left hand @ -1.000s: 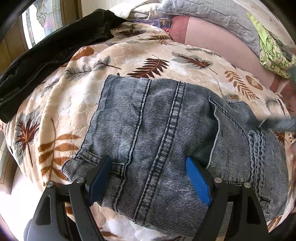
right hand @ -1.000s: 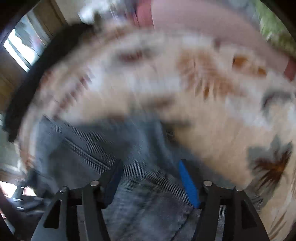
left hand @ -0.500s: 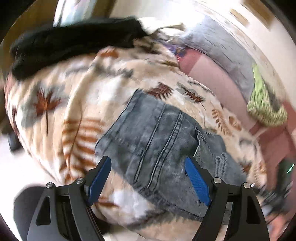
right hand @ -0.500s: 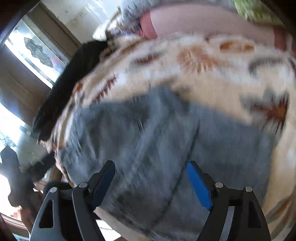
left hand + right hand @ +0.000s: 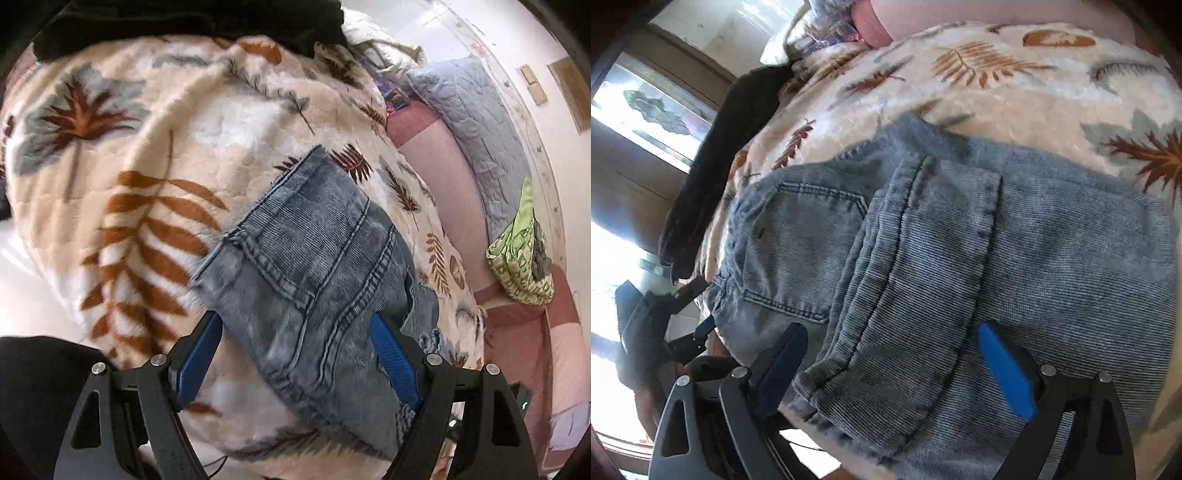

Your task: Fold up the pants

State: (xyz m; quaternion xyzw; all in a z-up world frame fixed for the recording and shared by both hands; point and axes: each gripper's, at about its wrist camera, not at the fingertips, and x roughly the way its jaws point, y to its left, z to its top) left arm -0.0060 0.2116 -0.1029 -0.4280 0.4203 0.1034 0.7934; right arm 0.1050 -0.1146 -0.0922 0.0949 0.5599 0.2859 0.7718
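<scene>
Jeans [image 5: 317, 266] lie folded into a compact bundle on the leaf-print blanket [image 5: 147, 177].

Left gripper [image 5: 299, 358]: jaws wide apart, nothing pinched. The jeans' near edge sits in the gap between the blue pads [image 5: 393, 363], with the bundle running out ahead of the jaws. Pads look clear of the cloth.

Right gripper [image 5: 897, 373]: jaws opening, near full spread. Folded denim fills the gap between them and extends ahead; the back pocket [image 5: 801, 251] sits ahead of the left-side jaw. Pads are not pressing the fabric, so no grip.

The left gripper also shows in the right wrist view [image 5: 683, 321], out beyond the left-side jaw, at the jeans' edge.

Black garment [image 5: 184, 22] lies far ahead of the left jaws, at the blanket's far edge. Grey quilted pillow [image 5: 476, 122] and a green cloth [image 5: 521, 254] lie off past the right-side jaw.
</scene>
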